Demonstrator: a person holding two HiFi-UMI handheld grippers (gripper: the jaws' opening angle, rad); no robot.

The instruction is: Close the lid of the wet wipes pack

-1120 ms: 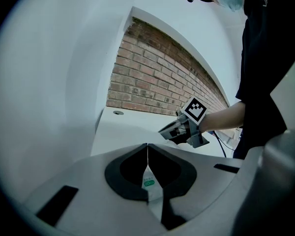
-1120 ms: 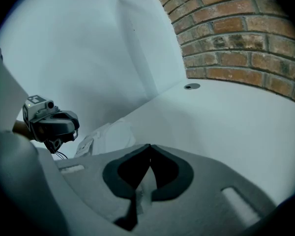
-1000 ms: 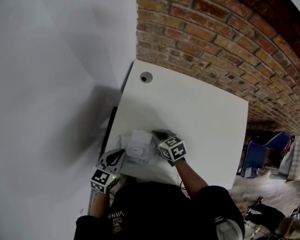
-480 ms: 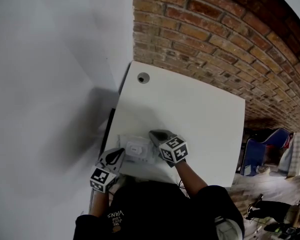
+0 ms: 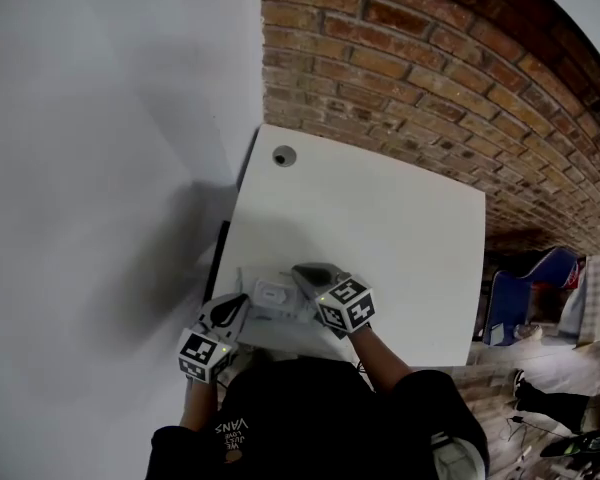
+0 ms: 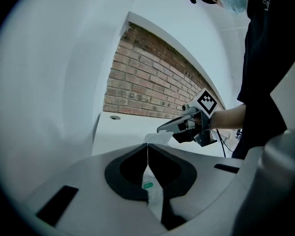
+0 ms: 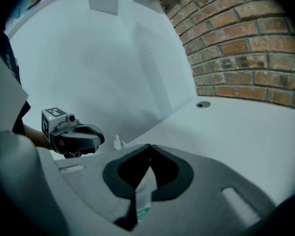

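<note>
Pack (image 5: 271, 296) lengthwise between left tool (image 5: 238, 304), right tool (image 5: 300, 271).

- Table (image 5: 380, 228): white, flat rectangular top, plain matte surface.
- Far edge sits against a brick wall (image 5: 430, 58); left edge runs along a white wall (image 5: 110, 118).
- Round cable hole (image 5: 283, 155) in the top, near the far left corner.
- Wet wipes pack (image 5: 270, 296): white, lying flat on the top at the near left part, close to the near edge, well apart from the hole.
</note>
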